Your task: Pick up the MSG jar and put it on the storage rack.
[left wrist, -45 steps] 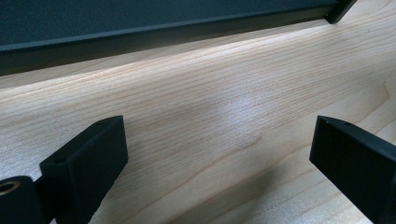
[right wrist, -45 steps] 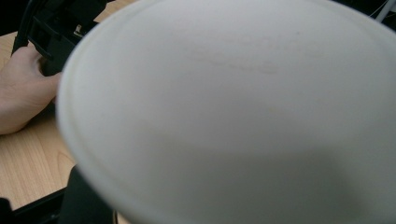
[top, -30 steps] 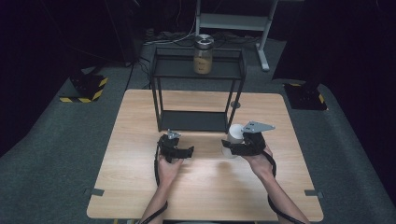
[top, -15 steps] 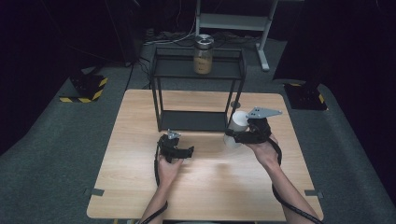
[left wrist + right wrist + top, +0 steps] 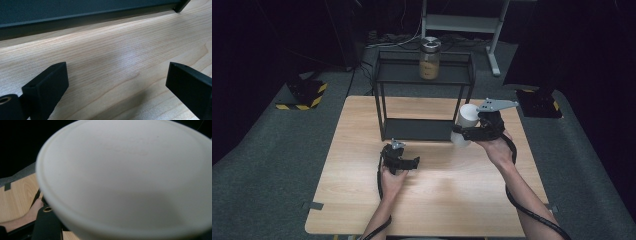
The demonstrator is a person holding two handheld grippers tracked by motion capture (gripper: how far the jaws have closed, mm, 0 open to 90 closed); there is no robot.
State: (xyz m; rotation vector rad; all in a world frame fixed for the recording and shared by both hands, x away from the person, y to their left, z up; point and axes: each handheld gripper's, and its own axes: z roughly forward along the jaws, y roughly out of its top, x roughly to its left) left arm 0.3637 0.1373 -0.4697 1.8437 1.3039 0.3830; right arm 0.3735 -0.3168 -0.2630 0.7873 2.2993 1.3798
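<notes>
Left tool [image 5: 412, 162] rests low on the counter [image 5: 362, 200], roughly mid-counter toward the left edge, held by the left hand [image 5: 390, 177]; in the left gripper view its jaws stand wide apart with bare wood grain between them, gripping nothing, and the dark base rail of the rack [image 5: 87, 17] runs across just beyond. Right tool [image 5: 458, 134] is raised above the counter on the right side, held by the right hand [image 5: 498, 150], grey three-cornered plate on top. Its jaws are closed on a white cup [image 5: 464, 123], which is lifted clear of the wood, tilted, just beside the rack's front right leg. In the right gripper view the cup [image 5: 125, 182] sits very close to the camera, blurred. Farther back, the black two-tier wire rack [image 5: 384, 115] stands toward the far edge of the counter; on its top shelf sits a glass jar [image 5: 429, 58] with a metal lid and tan contents, upright, well apart from the cup.
</notes>
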